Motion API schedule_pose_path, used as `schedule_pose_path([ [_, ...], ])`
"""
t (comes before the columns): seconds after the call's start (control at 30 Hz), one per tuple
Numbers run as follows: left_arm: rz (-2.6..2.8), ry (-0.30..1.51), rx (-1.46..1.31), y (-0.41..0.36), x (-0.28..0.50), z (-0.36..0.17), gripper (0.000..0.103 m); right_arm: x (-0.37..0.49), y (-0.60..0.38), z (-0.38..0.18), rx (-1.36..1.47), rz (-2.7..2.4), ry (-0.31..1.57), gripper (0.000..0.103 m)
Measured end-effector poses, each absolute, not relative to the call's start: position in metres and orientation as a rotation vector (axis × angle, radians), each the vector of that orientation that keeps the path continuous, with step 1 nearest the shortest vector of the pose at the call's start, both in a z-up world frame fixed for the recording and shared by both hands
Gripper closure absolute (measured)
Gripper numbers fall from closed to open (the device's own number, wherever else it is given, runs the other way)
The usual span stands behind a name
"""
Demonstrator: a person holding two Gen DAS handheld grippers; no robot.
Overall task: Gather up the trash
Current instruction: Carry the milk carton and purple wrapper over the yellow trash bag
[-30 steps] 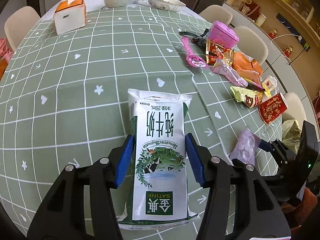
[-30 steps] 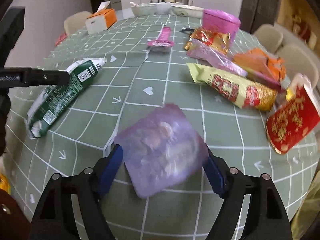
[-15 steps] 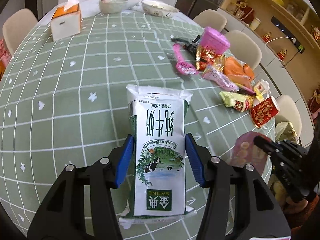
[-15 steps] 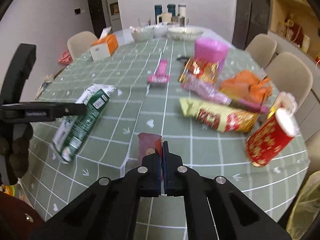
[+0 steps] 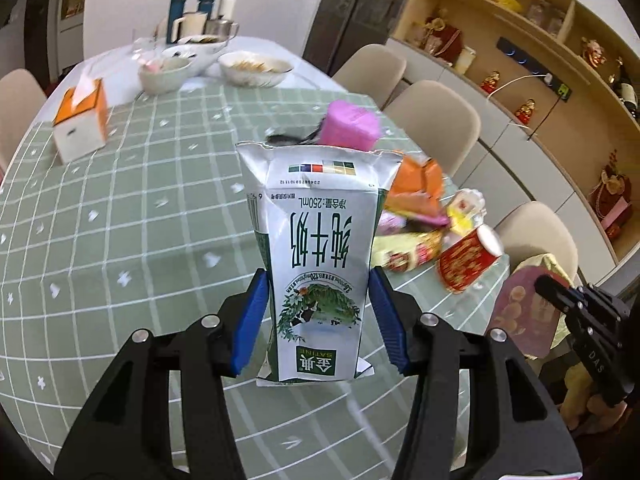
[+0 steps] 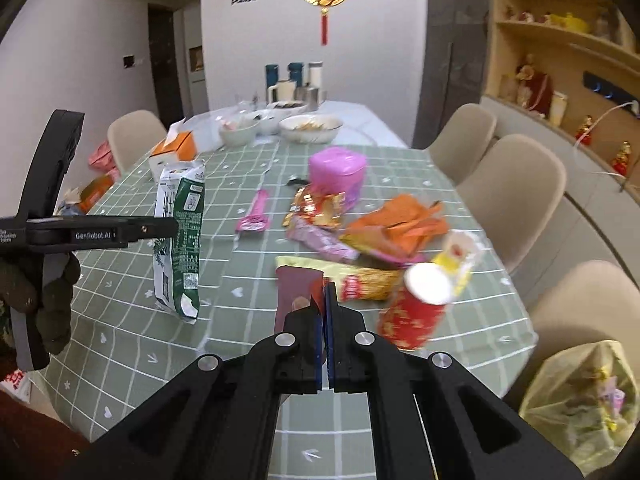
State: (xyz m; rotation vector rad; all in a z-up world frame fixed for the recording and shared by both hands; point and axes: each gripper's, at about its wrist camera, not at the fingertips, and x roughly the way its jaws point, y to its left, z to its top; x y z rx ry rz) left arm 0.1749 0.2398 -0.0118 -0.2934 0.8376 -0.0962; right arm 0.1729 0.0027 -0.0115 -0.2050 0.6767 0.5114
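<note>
A white and green milk pouch hangs upright above the green checked tablecloth, with my left gripper shut on its lower half. The right wrist view shows the same pouch off the table, clamped by the left gripper. My right gripper is shut on a thin purple wrapper that sticks up to the left of its blue pads. In the left wrist view that wrapper hangs from the right gripper beyond the table's right edge.
More litter lies along the table's right side: a red cup, a yellow snack bag, orange wrappers, a pink box. A yellow trash bag sits low right. A tissue box and bowls stand farther back.
The right gripper shut on the purple wrapper and lifted it off the table. The left gripper rose with the milk pouch, which now hangs clear of the cloth.
</note>
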Motion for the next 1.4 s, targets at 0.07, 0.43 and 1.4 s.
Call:
schedule_pose_path([
  [0.07,-0.118,0.821,-0.281,0.223,0.180,-0.001,0.054,0.171,-0.017,-0.006,-0.199,0.488,0.665,0.099],
  [0.43,-0.315,0.661,-0.203,0.055,0.201,0.085,0.054,0.170,-0.170,0.035,-0.176,0.298,0.573,0.099],
  [1.4,-0.691,0.831,-0.125,-0.330,0.275,-0.012,0.054,0.165,-0.513,0.015,0.079,-0.112,0.546,0.099],
])
